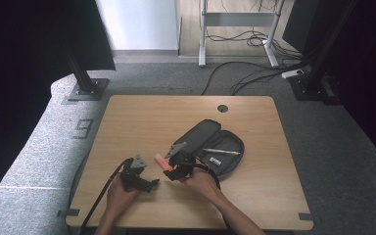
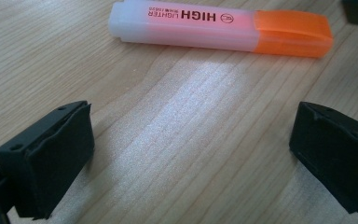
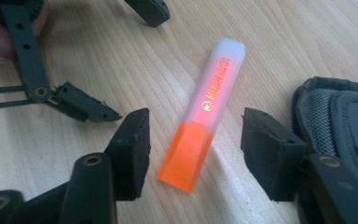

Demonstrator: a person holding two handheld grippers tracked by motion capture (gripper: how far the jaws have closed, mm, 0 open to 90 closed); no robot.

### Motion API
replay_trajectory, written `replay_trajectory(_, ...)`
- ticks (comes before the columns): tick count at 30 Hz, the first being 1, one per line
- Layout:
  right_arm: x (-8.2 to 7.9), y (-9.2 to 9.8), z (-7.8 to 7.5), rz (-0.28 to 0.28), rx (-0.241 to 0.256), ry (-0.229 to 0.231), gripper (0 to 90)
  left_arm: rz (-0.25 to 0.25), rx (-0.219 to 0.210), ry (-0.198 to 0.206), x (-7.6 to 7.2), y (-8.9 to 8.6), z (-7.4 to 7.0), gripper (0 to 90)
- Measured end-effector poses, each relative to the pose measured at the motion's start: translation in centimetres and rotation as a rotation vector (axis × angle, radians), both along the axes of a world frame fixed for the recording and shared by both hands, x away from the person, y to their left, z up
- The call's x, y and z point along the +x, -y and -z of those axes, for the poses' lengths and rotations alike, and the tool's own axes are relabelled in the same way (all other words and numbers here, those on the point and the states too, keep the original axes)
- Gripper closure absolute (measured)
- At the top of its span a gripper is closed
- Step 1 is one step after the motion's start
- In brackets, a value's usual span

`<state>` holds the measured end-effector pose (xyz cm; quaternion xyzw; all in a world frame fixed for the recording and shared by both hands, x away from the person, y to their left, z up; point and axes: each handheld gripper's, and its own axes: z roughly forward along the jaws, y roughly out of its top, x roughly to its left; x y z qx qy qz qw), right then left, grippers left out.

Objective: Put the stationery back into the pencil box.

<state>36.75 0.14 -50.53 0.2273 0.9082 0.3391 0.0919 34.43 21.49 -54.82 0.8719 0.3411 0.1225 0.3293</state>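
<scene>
Nearest the desk's near edge, we see the person's two hands coming in from below, each holding a gripper. The left gripper sits left of the middle, close to the near edge, and in the left gripper view its jaws stand wide apart with bare wood between them, holding nothing. Just beyond its jaws lies the highlighter, flat on the wood, a pale translucent body printed with "HIGH LIGHTER" and an orange cap. The right gripper sits just right of the left one, a little farther in from the near edge; in the right gripper view its jaws are spread, one on each side of the highlighter's orange cap end, and we see a gap of wood between each jaw and the cap, so they are not touching it. In that same view the left gripper's jaws show beyond, to the left of the highlighter's pale end. Farther in, toward the middle of the desk and right of the highlighter, lies an open dark pencil case, with a pen lying inside it. Near the far edge we see a round cable hole.
</scene>
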Motion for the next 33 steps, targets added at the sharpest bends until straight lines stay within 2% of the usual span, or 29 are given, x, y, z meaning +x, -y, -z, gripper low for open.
replay_trajectory(13,0.7,-1.2,1.6,0.047,-0.023,-0.019,53.3,0.000,-0.001,0.000,0.0,0.0,0.0,0.0)
replay_trajectory(17,0.8,-1.5,2.0,0.041,-0.036,-0.015,55.6,-0.002,-0.003,0.001,0.0,0.0,0.0,0.0)
replay_trajectory(23,0.8,-1.9,2.3,0.049,-0.054,-0.012,58.4,-0.001,-0.001,0.001,0.0,0.0,0.0,0.0)
replay_trajectory(30,1.0,-2.0,2.5,0.061,-0.053,-0.017,58.8,-0.001,-0.001,0.001,0.0,0.0,0.0,0.0)
replay_trajectory(33,1.0,-2.1,2.5,0.061,-0.052,-0.017,61.7,0.001,-0.001,0.001,0.0,0.0,0.0,0.0)
